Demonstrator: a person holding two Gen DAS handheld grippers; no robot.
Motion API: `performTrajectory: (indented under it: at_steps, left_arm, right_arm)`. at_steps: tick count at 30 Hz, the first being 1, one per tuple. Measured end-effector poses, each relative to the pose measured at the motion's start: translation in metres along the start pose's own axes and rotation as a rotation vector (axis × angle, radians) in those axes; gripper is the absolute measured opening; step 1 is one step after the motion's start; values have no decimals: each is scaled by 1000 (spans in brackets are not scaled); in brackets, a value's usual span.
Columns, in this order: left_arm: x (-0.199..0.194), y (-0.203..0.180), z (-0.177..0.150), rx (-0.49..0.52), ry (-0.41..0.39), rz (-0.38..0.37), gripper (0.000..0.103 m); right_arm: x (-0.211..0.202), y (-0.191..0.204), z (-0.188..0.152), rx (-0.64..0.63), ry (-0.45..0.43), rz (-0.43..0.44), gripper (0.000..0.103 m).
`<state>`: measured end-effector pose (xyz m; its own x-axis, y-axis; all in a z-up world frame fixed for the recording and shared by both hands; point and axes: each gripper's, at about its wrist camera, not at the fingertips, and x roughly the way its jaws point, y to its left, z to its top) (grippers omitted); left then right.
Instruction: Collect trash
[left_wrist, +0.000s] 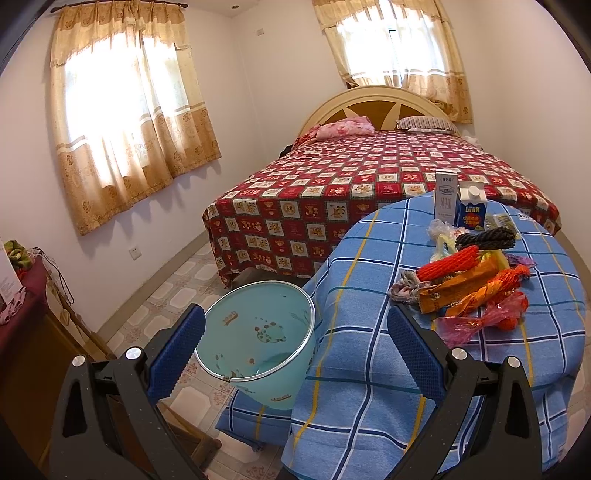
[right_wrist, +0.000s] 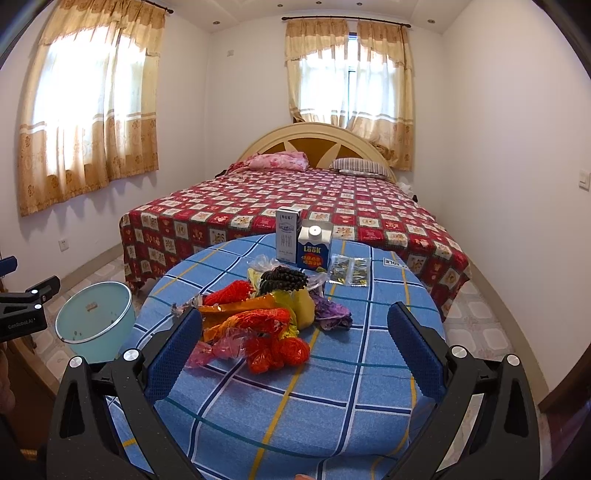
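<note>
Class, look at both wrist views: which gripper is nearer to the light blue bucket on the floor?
Left. The left gripper hangs just above and beside the bucket, while the right gripper is over the table, facing the trash pile.

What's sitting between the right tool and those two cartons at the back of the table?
In the right wrist view, the pile of wrappers lies between the right tool and the cartons, on the blue checked cloth.
</note>
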<state>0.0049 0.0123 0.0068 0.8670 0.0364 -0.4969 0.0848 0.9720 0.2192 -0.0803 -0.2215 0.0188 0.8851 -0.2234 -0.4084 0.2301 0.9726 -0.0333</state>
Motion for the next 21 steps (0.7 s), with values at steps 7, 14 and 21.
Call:
performTrajectory:
  at_steps: [7,14,21]
  left_arm:
    - [1,3,-1,1,2,4,97]
    - [1,2,-2,2,3,5,97]
    - [1,2,-2,4,5,6,97]
  right_arm:
    - [2,0,-1,1,2,1,98]
    - [2,-1,-1,1,4,1,98]
    - [4,-2,-3,3,8,1,98]
